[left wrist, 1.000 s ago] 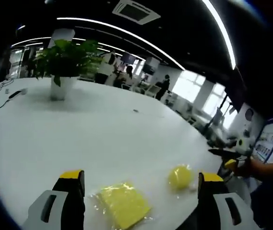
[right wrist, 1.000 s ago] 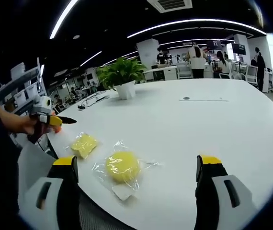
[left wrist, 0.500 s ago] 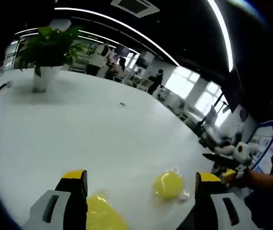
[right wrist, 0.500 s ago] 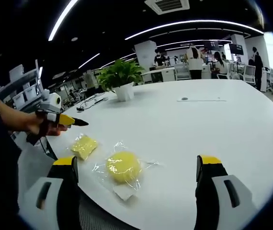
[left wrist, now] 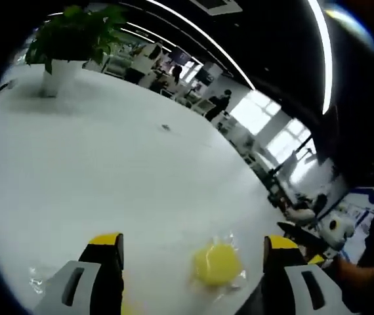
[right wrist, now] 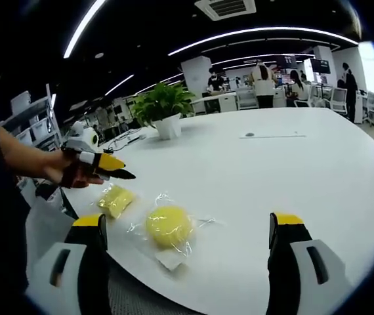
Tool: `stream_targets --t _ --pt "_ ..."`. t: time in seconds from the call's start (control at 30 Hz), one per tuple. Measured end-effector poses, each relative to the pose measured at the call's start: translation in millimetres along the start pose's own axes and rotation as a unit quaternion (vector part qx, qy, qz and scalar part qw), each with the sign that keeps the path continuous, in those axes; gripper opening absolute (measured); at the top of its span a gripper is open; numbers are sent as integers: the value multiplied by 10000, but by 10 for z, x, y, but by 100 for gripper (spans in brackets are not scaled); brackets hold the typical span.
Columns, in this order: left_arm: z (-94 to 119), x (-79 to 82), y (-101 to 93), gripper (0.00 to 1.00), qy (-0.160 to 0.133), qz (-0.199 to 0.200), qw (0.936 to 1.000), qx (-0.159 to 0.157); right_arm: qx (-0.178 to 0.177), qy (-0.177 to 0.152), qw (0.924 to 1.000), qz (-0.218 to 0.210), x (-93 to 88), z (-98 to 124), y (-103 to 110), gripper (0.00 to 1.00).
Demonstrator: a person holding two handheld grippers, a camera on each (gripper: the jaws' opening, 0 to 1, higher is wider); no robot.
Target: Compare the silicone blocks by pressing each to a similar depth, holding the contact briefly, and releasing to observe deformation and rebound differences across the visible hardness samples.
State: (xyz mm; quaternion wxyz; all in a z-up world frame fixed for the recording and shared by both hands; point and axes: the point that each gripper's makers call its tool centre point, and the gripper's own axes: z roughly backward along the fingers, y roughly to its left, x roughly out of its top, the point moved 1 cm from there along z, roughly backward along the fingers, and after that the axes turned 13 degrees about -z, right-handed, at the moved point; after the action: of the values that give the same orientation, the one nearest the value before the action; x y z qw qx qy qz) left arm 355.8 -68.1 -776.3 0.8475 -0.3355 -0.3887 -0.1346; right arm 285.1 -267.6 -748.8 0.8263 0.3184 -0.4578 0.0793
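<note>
Two yellow silicone blocks in clear wrap lie near the edge of the white table (right wrist: 292,170). The round block (right wrist: 168,226) sits between the jaws of my right gripper (right wrist: 187,219), which is open and held back from it. The square block (right wrist: 115,199) lies to its left. A hand holds my left gripper (right wrist: 111,167) just above and beyond the square block. In the left gripper view the round block (left wrist: 216,264) lies between the wide-apart jaws of the left gripper (left wrist: 192,240). A corner of wrap (left wrist: 39,279) shows beside the left jaw. The right gripper (left wrist: 305,233) pokes in at the right.
A potted plant (right wrist: 164,108) stands further back on the table, also in the left gripper view as the plant (left wrist: 75,36). A small dark spot (left wrist: 165,127) lies mid-table. Cables (right wrist: 124,139) lie by the plant. People and chairs are at the room's back.
The hand has carried the left gripper forward over the square block. In the left gripper view that block has slipped below the picture and the round block has come between the jaws.
</note>
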Motion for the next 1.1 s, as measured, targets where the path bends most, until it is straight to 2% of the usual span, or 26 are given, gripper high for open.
stream_targets --t 0.07,0.17,0.27,0.47,0.6,0.63,0.67,0.7,0.73,0.83,0.87,0.9,0.93,0.97,1.0,1.07,1.1 --pt "-117 -18 10 86 -3 286 9996 -26 -2 -3 10000 -4 -4 2 -1 96" --pt "-261 -46 -13 78 17 426 9991 -64 -17 7 10000 -16 -10 18 10 96" --pt "-376 -113 -15 74 175 717 9973 -8 -35 8 10000 -11 -8 41 4 96" --pt "-524 -243 -7 70 412 650 9970 -40 -82 -32 10000 -40 15 71 -13 96" --pt "-617 -322 -46 53 552 856 9945 -228 -98 -65 9999 -73 19 86 -17 96" --pt "-645 -371 -117 47 697 1093 9907 -401 -100 -71 9999 -87 17 87 -17 96" --pt "-661 -415 -126 43 819 1219 9883 -413 -91 -65 9999 -104 8 87 -5 96" --pt "-697 -444 -49 41 844 1174 9893 -183 -84 -38 9999 -102 -8 83 3 96" --pt "-718 -444 -25 39 803 1132 9902 -128 -84 1 9999 -76 -33 76 9 96" --pt "-783 -521 -25 32 910 1378 9861 -203 -73 16 9999 -74 -39 79 35 96" --pt "-797 -524 -41 28 911 1291 9871 -250 -70 12 9999 -81 -38 81 37 96" --pt "-801 -551 -14 24 998 910 9906 -219 -72 -13 9999 -127 -32 85 42 96" --pt "-801 -573 31 17 1059 705 9919 -65 -62 -46 9998 -197 -25 84 51 96" --pt "-817 -512 -18 12 877 845 9924 -173 -27 -75 9996 -259 -20 82 68 96" --pt "-812 -507 -45 4 890 927 9914 -264 -15 -75 9997 -252 -21 80 65 96" --pt "-837 -511 -47 2 982 924 9905 -285 -43 -35 9997 -217 -45 68 66 96" --pt "-833 -495 -96 1 971 1010 9893 -405 -37 -19 9997 -235 -59 59 62 96"
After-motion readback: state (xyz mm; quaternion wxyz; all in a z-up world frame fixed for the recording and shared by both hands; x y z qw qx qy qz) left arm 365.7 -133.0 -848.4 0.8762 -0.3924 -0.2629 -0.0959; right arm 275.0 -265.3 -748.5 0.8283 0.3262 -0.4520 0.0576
